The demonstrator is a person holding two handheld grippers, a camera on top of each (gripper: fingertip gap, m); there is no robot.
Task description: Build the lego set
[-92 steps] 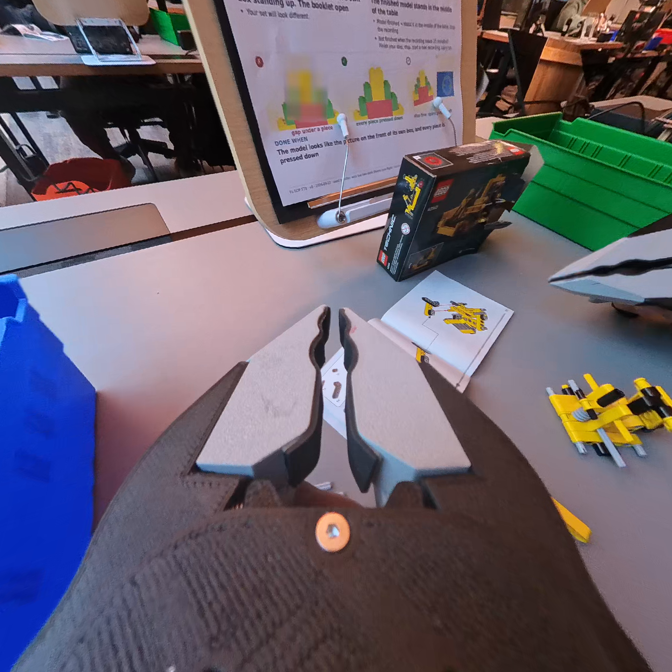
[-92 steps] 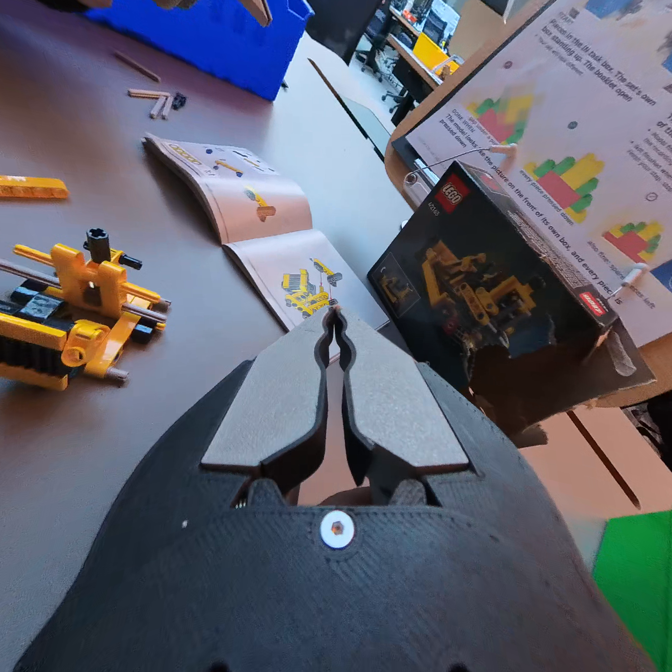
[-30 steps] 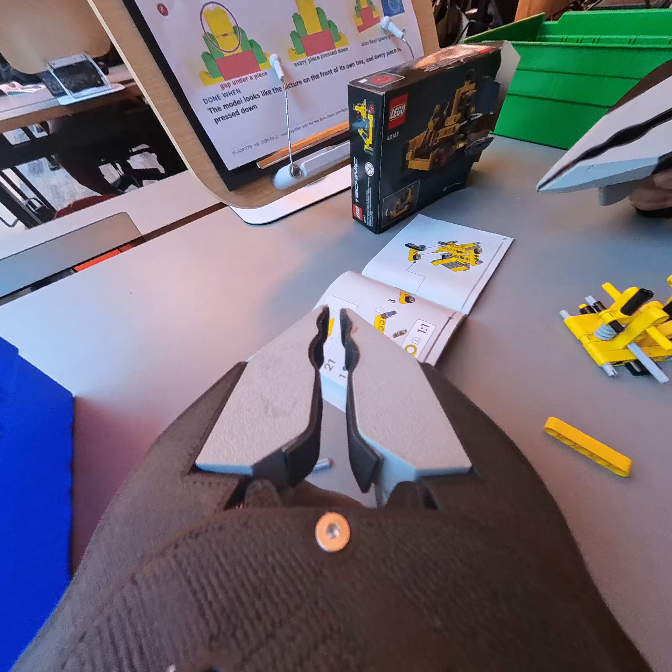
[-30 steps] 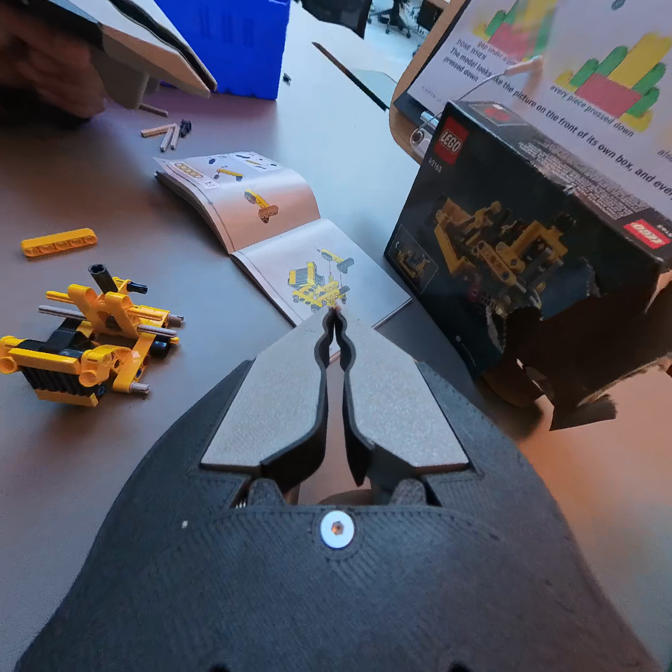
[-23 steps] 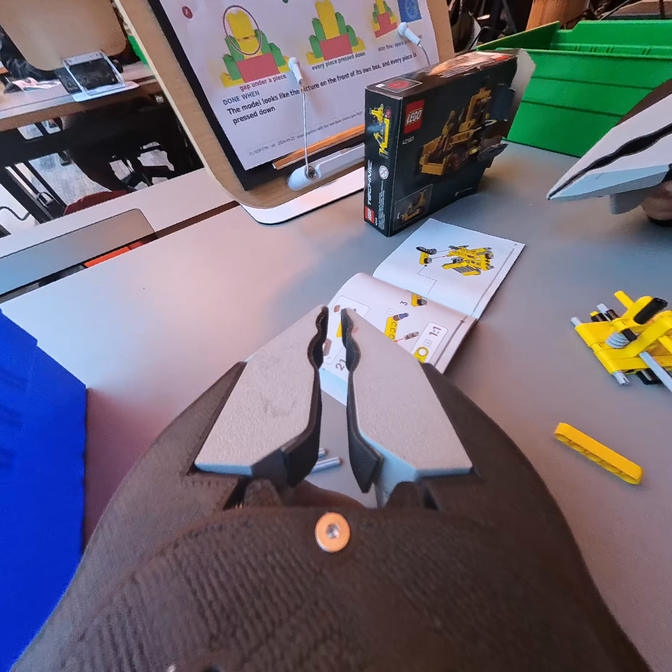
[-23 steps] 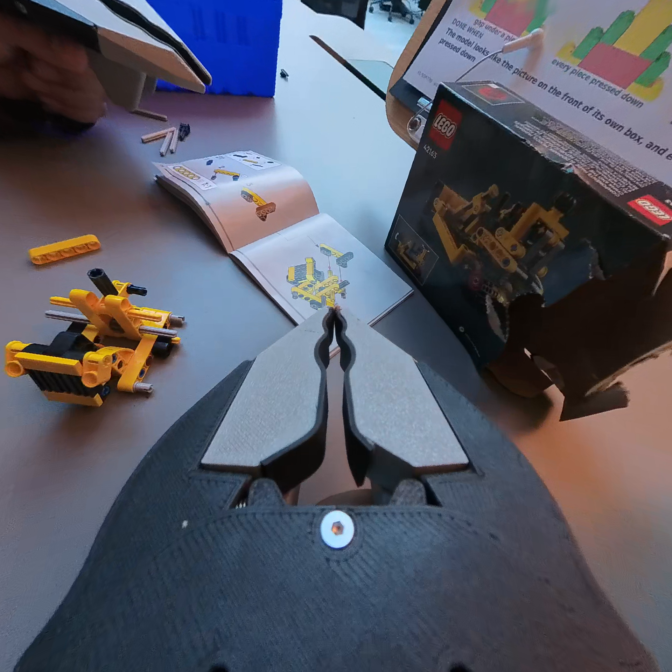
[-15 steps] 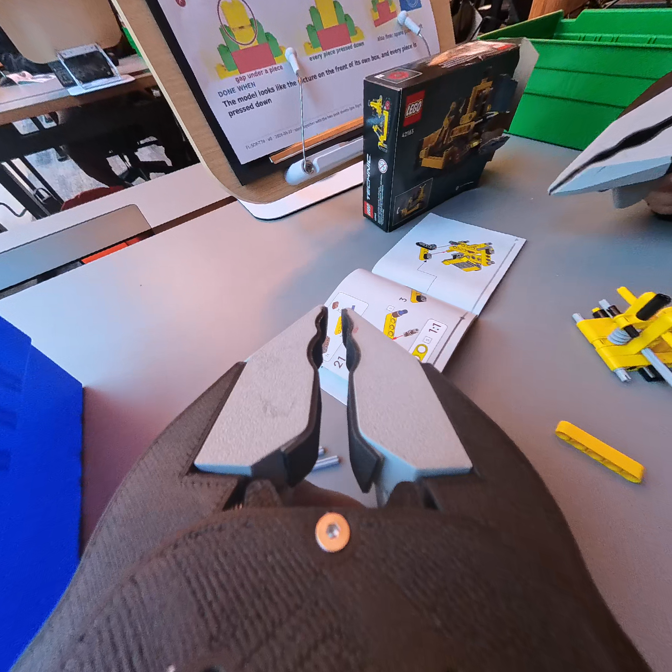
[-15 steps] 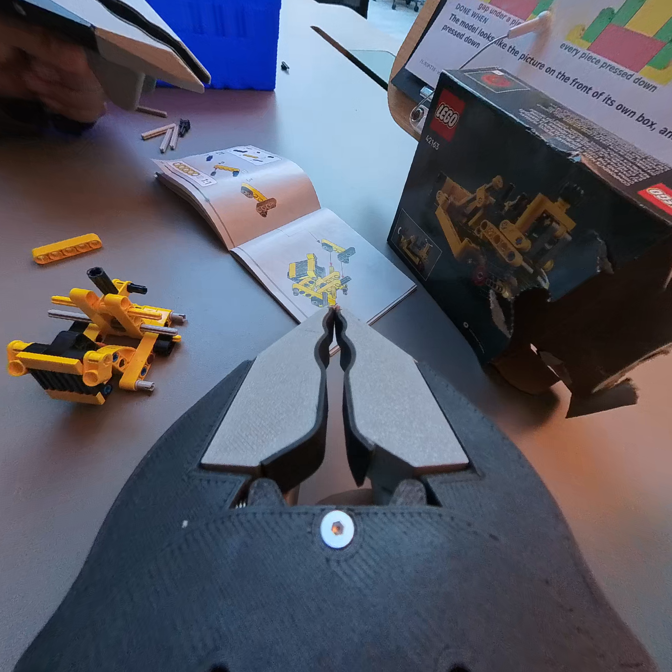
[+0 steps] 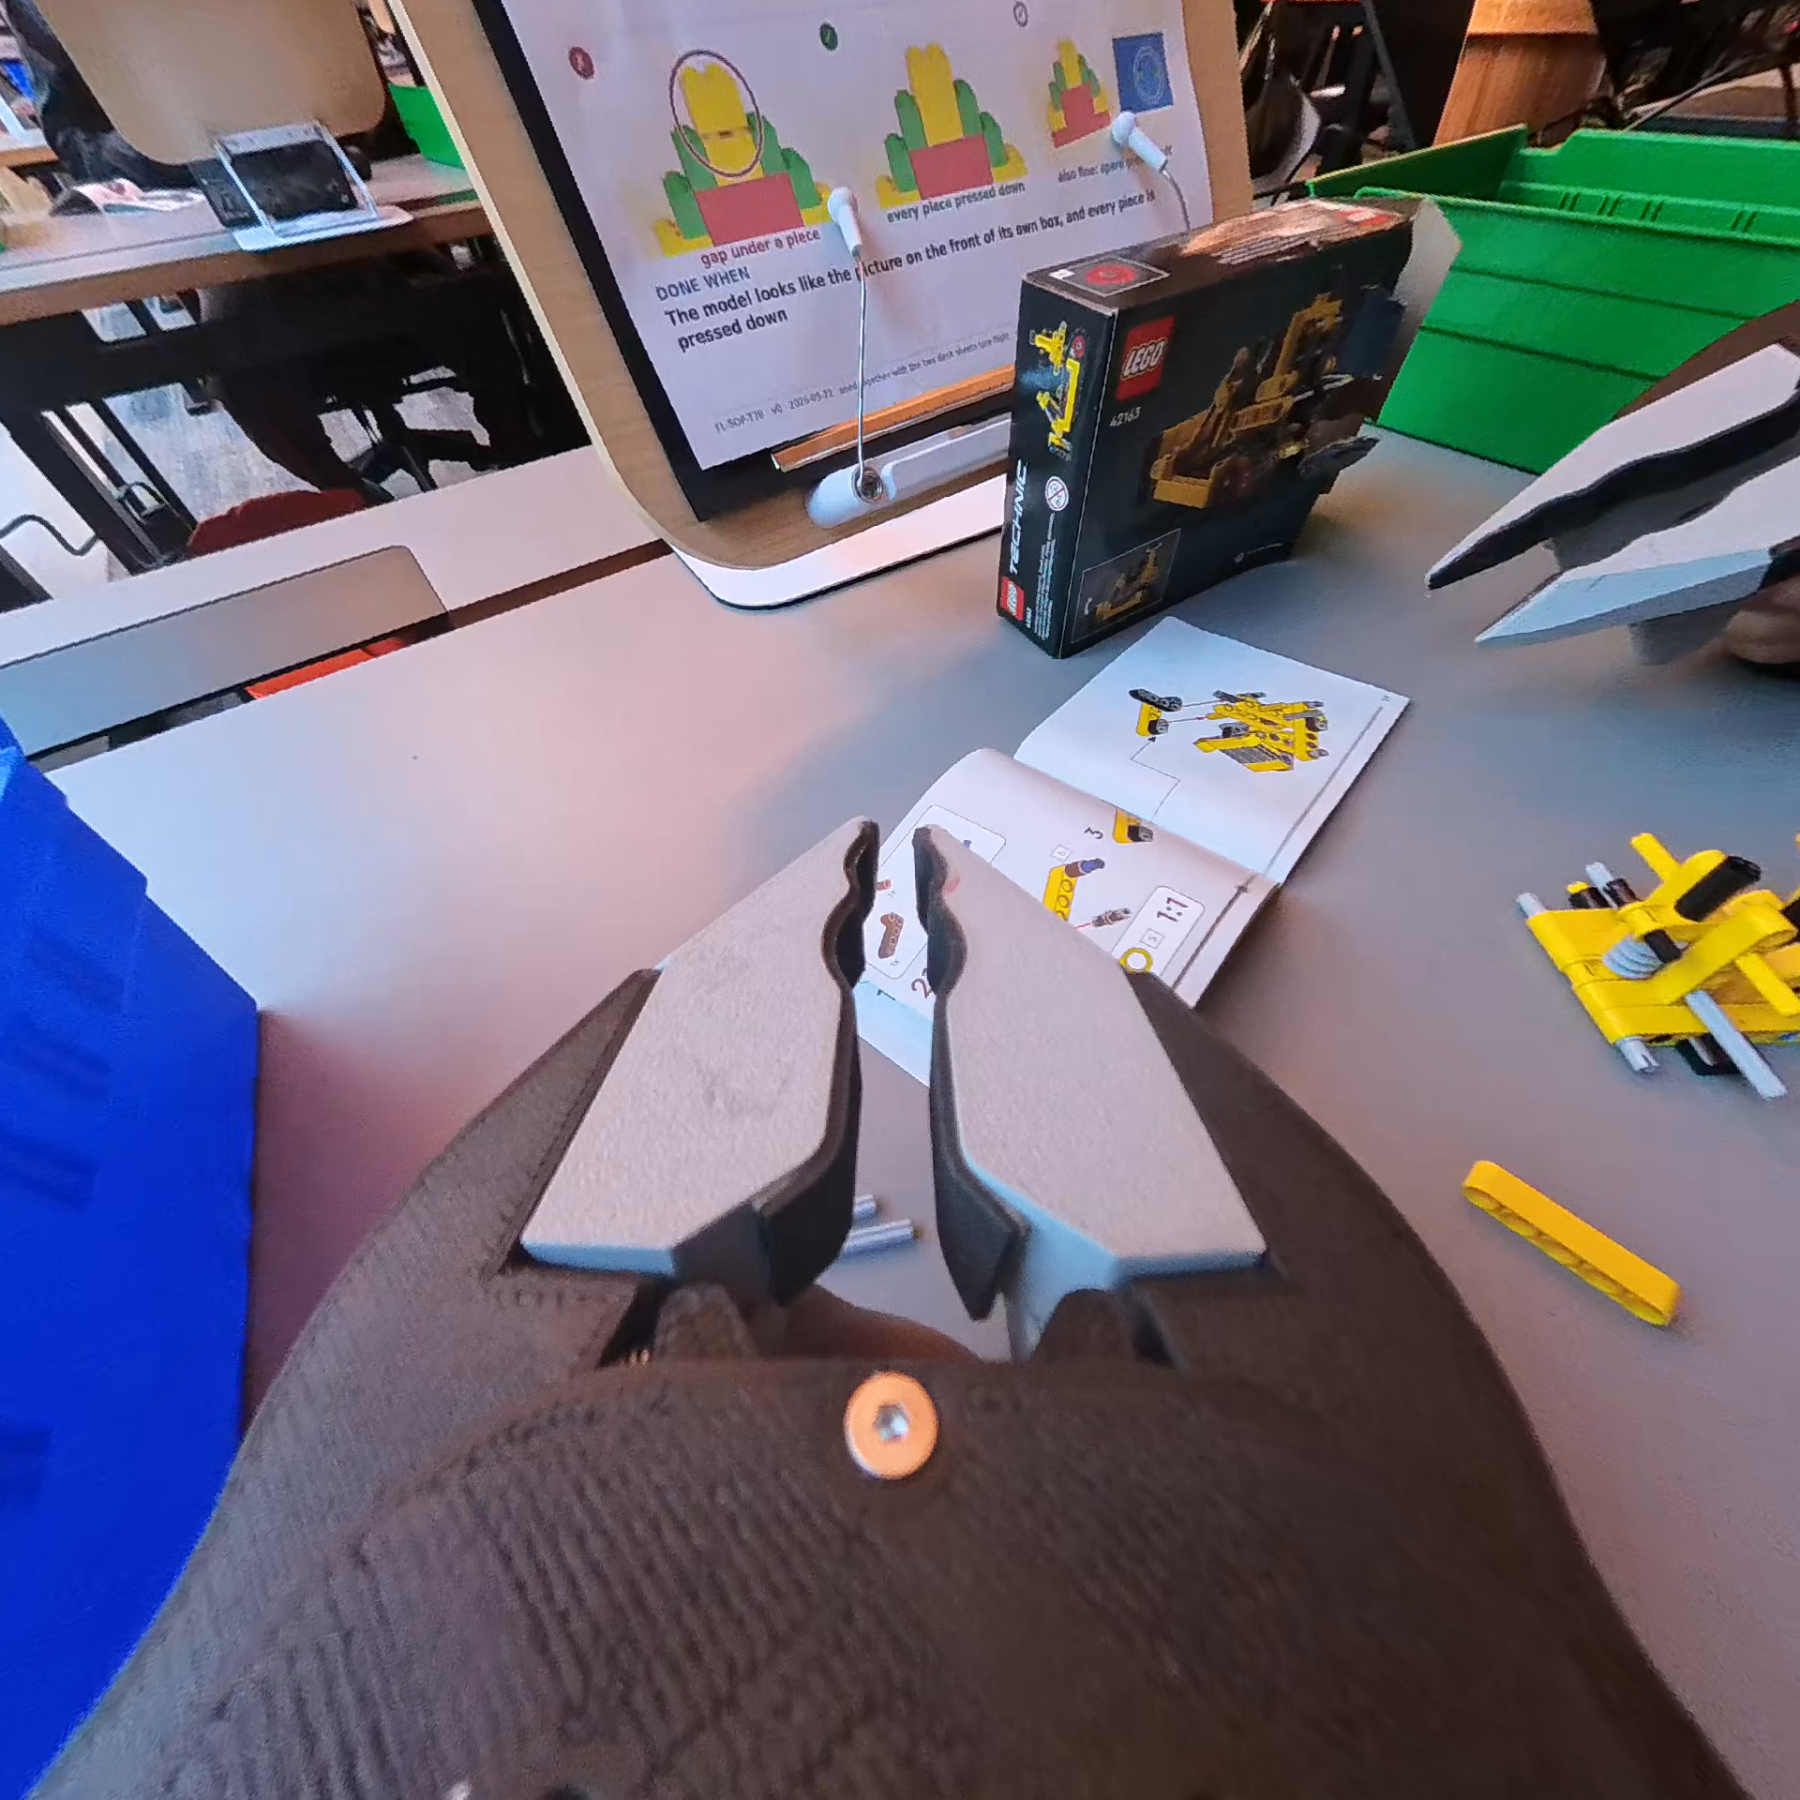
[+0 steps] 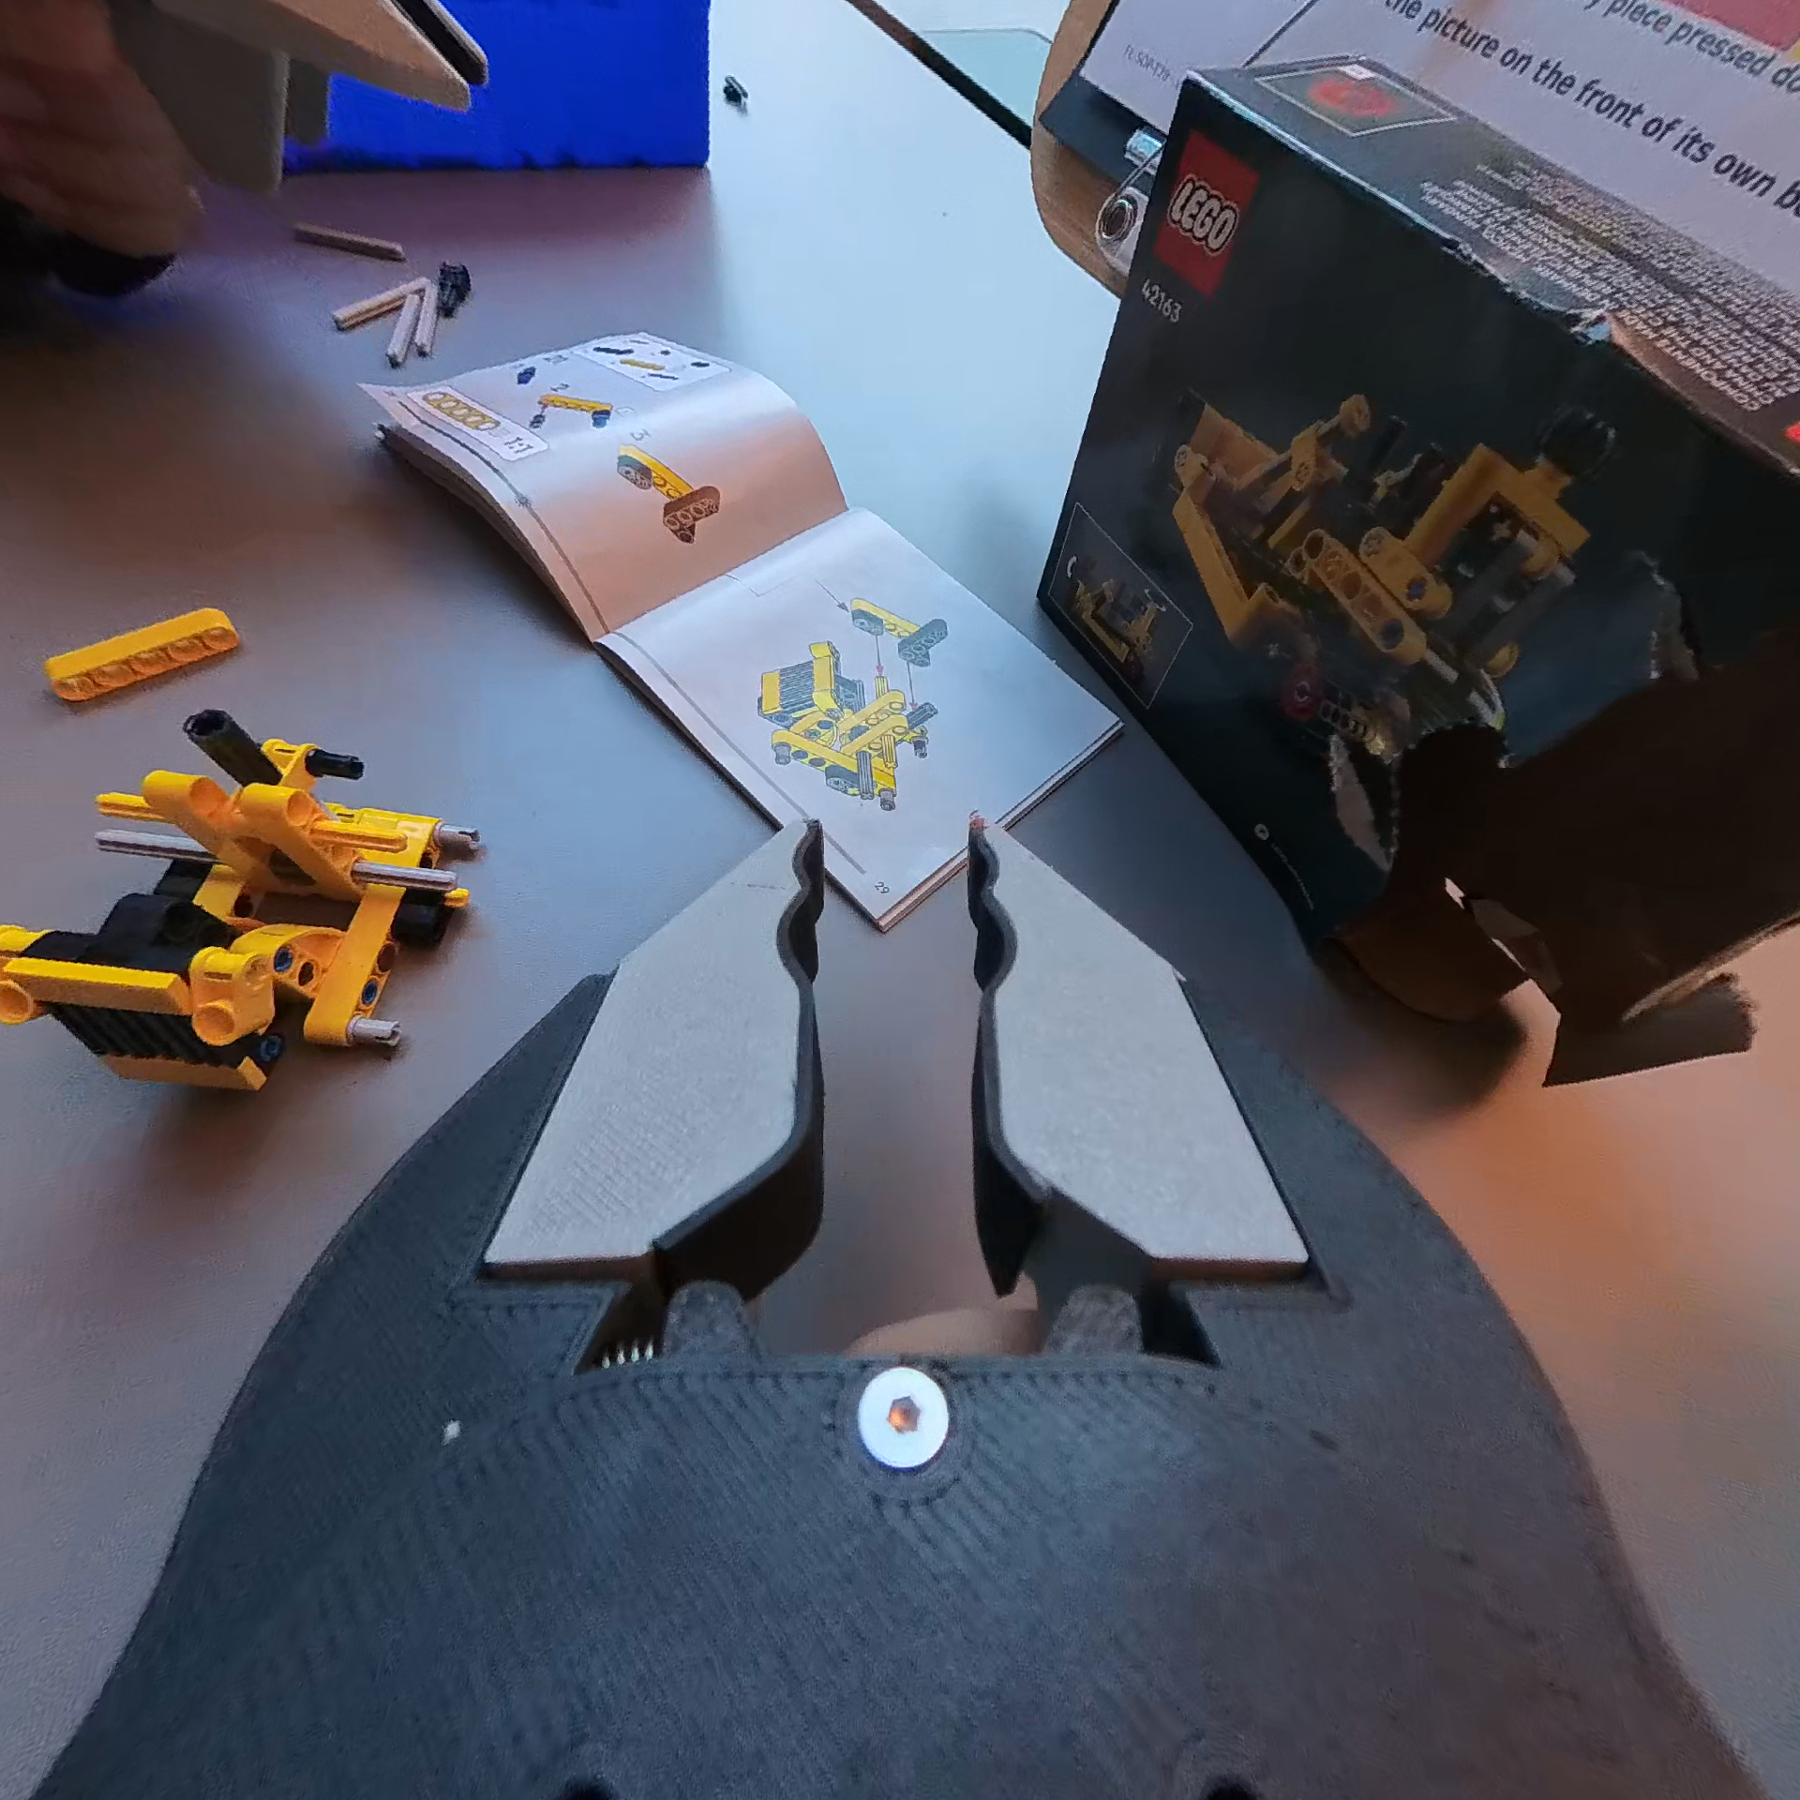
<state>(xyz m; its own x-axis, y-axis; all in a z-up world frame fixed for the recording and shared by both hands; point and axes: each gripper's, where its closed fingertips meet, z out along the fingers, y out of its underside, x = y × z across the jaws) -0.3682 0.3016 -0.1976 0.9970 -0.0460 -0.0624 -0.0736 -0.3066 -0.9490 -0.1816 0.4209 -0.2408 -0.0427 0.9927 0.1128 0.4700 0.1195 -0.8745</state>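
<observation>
Left wrist view, left to right: blue bin (image 9: 107, 1120) at the edge; left gripper (image 9: 894, 857) above the grey table (image 9: 506, 779), jaws drawn nearly together with a thin gap, nothing held; small grey pins (image 9: 881, 1232) glimpsed beneath; open instruction booklet (image 9: 1218, 779); black set box (image 9: 1198, 419) upright before a wooden instruction board (image 9: 877, 195); green bin (image 9: 1607, 273) behind, seen only here; partly built yellow model (image 9: 1685, 964) and loose yellow beam (image 9: 1568, 1242) at right; right gripper (image 9: 1597, 526) hovering at the far right. Right wrist view, left to right: yellow beam (image 10: 141, 653), yellow model (image 10: 243, 896), tan and grey pins (image 10: 390, 302) plainly visible near the blue bin (image 10: 545, 88), booklet (image 10: 740, 623), right gripper (image 10: 894, 828) with jaws spread, empty, tips just above the booklet's near corner; box (image 10: 1412, 545) with a torn lower corner, visible only here.
</observation>
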